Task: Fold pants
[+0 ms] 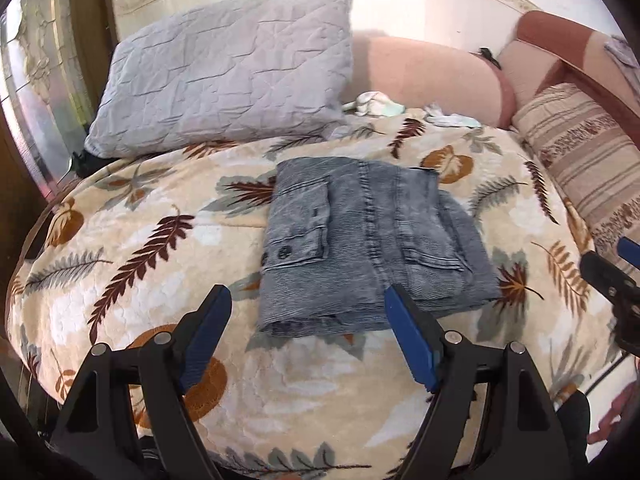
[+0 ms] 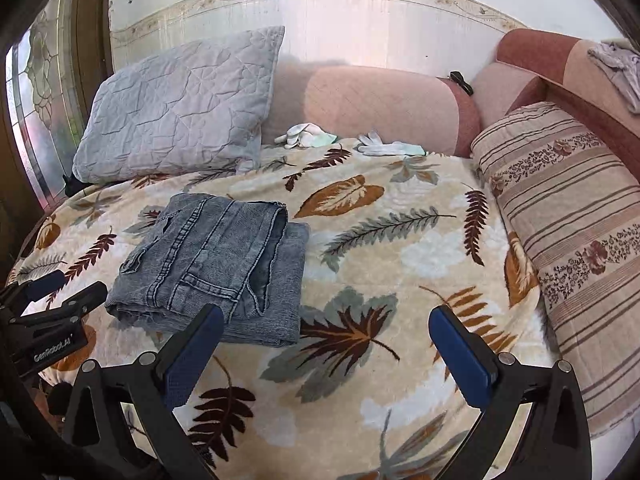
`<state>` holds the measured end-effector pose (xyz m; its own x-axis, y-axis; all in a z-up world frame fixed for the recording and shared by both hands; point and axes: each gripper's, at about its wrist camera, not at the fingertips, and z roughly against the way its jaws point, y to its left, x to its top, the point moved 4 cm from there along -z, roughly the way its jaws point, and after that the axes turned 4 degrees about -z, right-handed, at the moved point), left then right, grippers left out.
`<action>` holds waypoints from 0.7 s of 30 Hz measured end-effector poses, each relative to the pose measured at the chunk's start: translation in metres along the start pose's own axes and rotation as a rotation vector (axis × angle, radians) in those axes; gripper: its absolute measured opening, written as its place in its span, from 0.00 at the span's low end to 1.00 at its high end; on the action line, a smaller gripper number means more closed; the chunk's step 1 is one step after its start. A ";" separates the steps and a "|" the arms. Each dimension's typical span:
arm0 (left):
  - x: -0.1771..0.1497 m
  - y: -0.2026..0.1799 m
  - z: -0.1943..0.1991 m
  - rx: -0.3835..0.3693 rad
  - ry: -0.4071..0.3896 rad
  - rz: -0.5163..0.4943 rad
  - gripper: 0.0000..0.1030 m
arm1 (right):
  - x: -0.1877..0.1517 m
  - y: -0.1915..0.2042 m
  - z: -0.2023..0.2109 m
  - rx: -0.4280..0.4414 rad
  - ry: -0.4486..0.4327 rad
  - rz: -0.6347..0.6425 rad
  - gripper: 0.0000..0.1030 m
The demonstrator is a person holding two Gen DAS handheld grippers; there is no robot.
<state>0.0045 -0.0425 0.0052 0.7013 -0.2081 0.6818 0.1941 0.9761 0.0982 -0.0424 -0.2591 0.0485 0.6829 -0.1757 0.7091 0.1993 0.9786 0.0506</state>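
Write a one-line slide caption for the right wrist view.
Folded grey pants lie on the leaf-print blanket, right gripper open and empty above it.

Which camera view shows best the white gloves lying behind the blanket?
The right wrist view: both white gloves lie spread, fingers visible, at the blanket's far edge. In the left wrist view the gloves appear smaller, and the blanket's edge partly hides them.

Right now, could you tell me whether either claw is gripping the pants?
No, the folded pants lie free on the blanket, with both claws open and empty.
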 end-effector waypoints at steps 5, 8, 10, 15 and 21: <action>-0.001 -0.008 -0.004 -0.024 0.034 -0.027 0.77 | -0.001 0.001 0.000 -0.004 0.004 -0.002 1.00; -0.002 -0.011 -0.007 -0.036 0.049 -0.027 0.77 | -0.002 0.000 0.000 -0.008 0.002 -0.006 1.00; -0.002 -0.010 -0.008 -0.052 0.056 -0.020 0.77 | -0.003 0.000 -0.001 -0.013 0.005 -0.010 1.00; 0.002 -0.012 -0.001 -0.082 0.037 -0.012 0.77 | -0.006 -0.003 -0.006 -0.014 0.023 -0.017 1.00; 0.006 -0.016 0.003 -0.114 0.030 -0.008 0.77 | -0.008 -0.007 -0.010 -0.024 0.038 -0.018 1.00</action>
<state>0.0037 -0.0593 0.0104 0.7196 -0.2190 0.6589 0.2751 0.9612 0.0190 -0.0420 -0.2655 0.0358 0.7053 -0.1978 0.6808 0.2282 0.9725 0.0462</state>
